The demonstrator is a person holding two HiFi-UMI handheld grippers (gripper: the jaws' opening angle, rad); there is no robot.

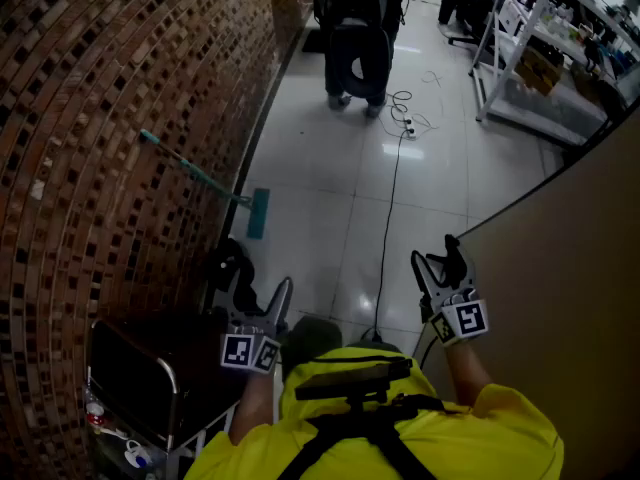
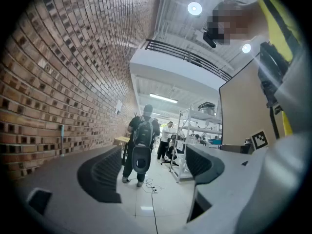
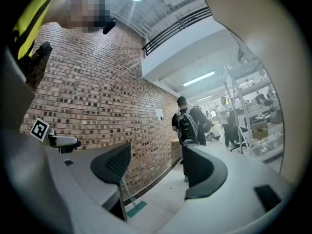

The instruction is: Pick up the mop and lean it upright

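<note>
Mop [image 1: 195,169]: teal, slanting low against brick wall [image 1: 100,118]. Left tongs [image 1: 257,268], right tongs [image 1: 436,253]: wide open, empty. Risk: a nudged handle sliding down the wall.

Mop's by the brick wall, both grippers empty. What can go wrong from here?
1. The mop seems to lean on the wall at a slant, with its head on the glossy floor: it may slide down.
2. The cable runs across that floor right ahead: a trip or snag risk on the approach.
</note>
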